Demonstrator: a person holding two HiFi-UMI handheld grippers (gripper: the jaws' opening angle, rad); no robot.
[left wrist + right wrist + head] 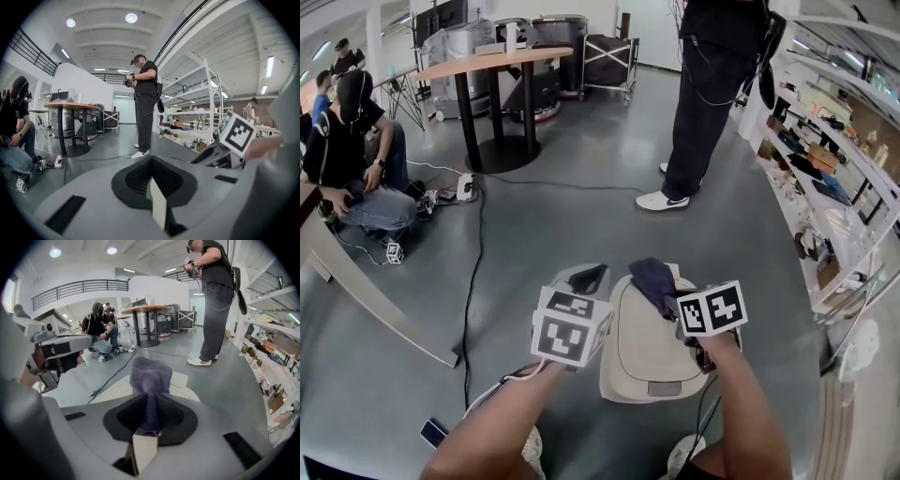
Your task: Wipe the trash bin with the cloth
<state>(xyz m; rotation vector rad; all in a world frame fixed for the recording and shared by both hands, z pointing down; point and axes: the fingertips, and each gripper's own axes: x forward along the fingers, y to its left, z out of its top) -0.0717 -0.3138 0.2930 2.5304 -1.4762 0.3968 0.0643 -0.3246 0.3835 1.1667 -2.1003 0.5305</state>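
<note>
A cream trash bin (642,349) stands on the grey floor just in front of me, its lid (183,380) facing up. A dark blue-purple cloth (653,277) is bunched over the lid's far edge. My right gripper (671,298) is shut on that cloth (150,373), which sticks up out of the jaws (149,397). My left gripper (589,278) hovers by the bin's left far corner, apart from the cloth. Its jaws (149,172) meet with nothing between them. The bin does not show in the left gripper view.
A person in black (712,94) stands on the floor beyond the bin. Another person (352,150) sits at the left near a round table (502,66). A black cable (473,272) runs along the floor. Shelves (834,169) line the right side. A phone (433,433) lies near my feet.
</note>
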